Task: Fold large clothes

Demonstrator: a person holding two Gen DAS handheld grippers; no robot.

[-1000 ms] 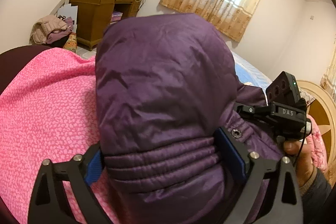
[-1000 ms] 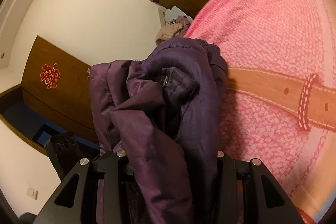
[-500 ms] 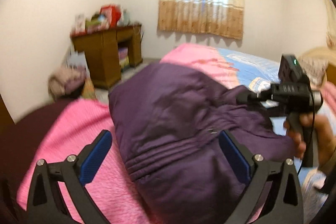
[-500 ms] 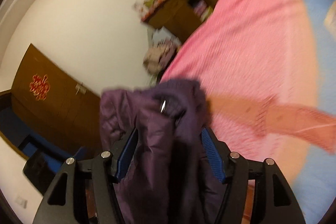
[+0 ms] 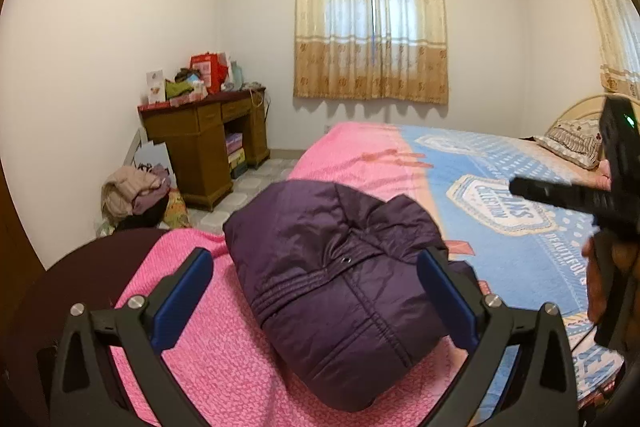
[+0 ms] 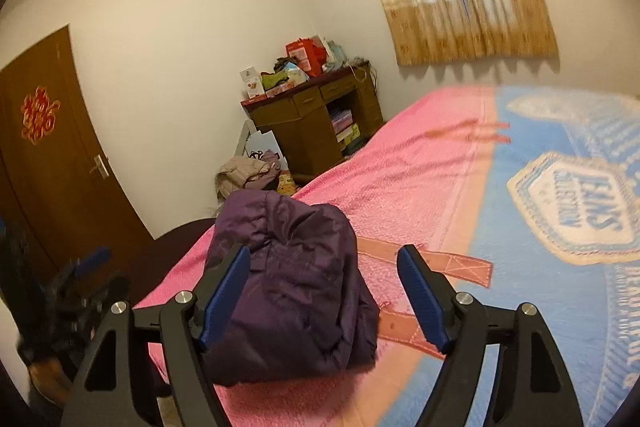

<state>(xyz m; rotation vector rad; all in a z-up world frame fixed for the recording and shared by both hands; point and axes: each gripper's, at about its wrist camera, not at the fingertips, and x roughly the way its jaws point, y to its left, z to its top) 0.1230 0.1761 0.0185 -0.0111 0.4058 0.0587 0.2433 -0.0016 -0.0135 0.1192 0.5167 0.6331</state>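
Note:
A dark purple puffer jacket lies folded into a compact bundle on the pink part of the bed cover, near the bed's foot corner. It also shows in the right wrist view. My left gripper is open and empty, its blue pads held above and to either side of the bundle. My right gripper is open and empty, just above the bundle's right side. The right gripper's body shows at the right edge of the left wrist view.
The bed cover is pink at the near end and blue further on, with a pillow at the headboard. A cluttered wooden desk and a clothes pile stand by the far wall. A brown door is at the left.
Both grippers opened and let go of the jacket, then drew back and up. The jacket, held up a second ago, now rests folded on the bed.

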